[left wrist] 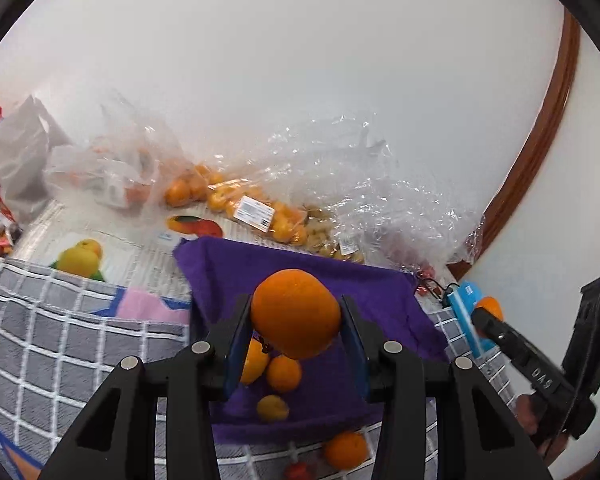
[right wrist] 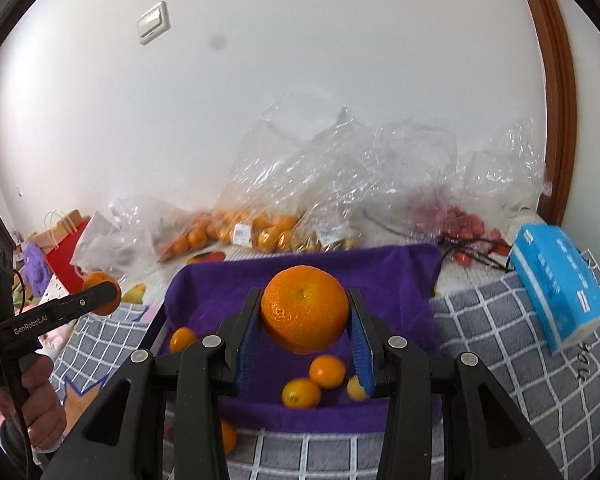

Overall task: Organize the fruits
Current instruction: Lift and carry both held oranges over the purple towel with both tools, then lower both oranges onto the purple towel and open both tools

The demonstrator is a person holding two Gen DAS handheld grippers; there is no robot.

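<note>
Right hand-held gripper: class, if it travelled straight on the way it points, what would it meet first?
Probably the purple towel's raised far edge, past the held round orange in the right hand-held gripper; depth is unclear.

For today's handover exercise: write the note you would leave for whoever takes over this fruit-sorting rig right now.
Left tongs: shut on an orange, held above the purple towel.
Right tongs: shut on a second orange, also over the towel.
Done: a few small oranges already lie on the towel.
Left: set both oranges down; one stray orange sits on the checked blanket; more fruit remains in the plastic bags by the wall.
</note>
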